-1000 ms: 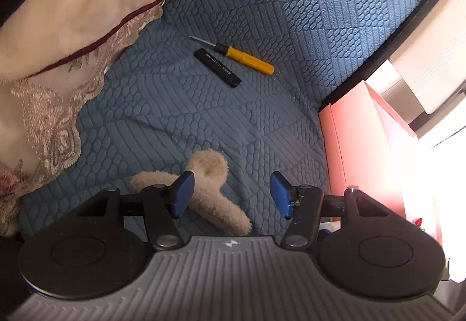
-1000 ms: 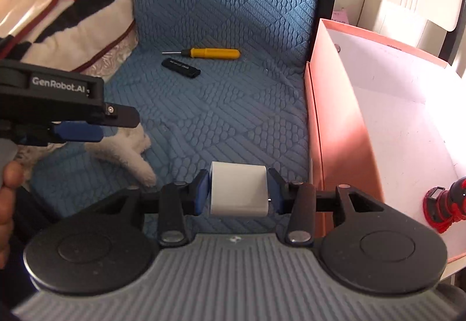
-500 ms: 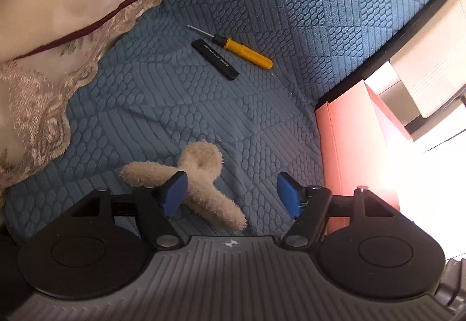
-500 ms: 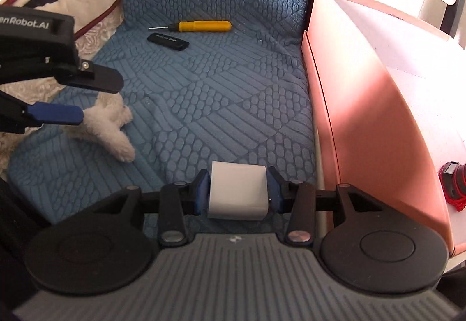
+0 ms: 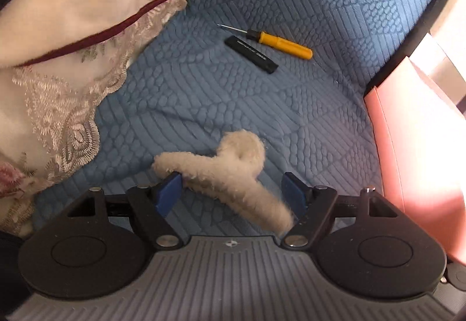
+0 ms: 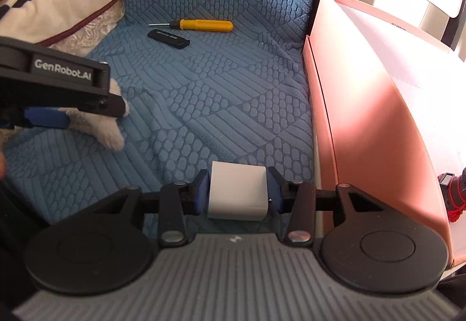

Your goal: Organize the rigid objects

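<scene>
On the blue quilted cover (image 5: 233, 105) lies a fuzzy beige hair claw (image 5: 230, 172). My left gripper (image 5: 231, 192) straddles it, and its jaws are opening; the left pad touches the fuzz while the right pad stands off it. In the right wrist view, my right gripper (image 6: 238, 192) is shut on a white block (image 6: 237, 189), held just above the cover beside the pink box (image 6: 364, 117). Farther back lie a yellow-handled screwdriver (image 5: 279, 42) and a black USB stick (image 5: 250, 54), side by side.
A cream, lace-edged blanket (image 5: 72, 15) covers the left side of the bed. The open pink box stands along the right edge, and a red object (image 6: 451, 192) lies inside it. White furniture rises behind the box.
The left jaws have spread wider around the fuzzy claw, which now lies further in between them. The right gripper kept its grip on the white block and sank slightly.
</scene>
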Demonstrator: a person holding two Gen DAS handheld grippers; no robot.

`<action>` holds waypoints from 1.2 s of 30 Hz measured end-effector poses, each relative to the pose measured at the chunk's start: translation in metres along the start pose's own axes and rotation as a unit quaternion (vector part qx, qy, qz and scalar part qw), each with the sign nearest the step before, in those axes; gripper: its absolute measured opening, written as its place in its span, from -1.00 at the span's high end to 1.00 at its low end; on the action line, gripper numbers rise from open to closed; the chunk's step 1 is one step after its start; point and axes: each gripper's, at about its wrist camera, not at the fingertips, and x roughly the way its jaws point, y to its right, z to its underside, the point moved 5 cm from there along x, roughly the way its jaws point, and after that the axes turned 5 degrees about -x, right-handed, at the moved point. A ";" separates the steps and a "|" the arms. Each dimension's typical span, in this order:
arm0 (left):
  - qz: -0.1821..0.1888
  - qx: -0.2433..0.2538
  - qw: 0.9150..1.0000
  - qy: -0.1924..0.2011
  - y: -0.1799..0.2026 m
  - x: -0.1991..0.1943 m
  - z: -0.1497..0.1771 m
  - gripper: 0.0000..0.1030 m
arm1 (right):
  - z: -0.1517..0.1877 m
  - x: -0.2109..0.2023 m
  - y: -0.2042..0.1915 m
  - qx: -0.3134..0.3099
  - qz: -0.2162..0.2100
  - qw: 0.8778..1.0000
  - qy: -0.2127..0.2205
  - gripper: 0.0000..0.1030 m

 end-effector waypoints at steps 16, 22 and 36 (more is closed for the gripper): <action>0.014 0.022 1.000 -0.004 0.003 0.005 0.004 0.56 | -0.014 -0.009 0.004 0.008 0.003 1.000 -0.003 0.11; 0.025 0.013 1.000 -0.010 0.003 0.004 0.004 0.57 | -0.019 -0.018 0.015 0.019 0.003 1.000 0.006 0.11; 0.113 -0.048 0.992 -0.007 -0.004 -0.022 -0.011 0.58 | -0.013 -0.032 0.023 0.037 -0.010 0.999 0.023 0.12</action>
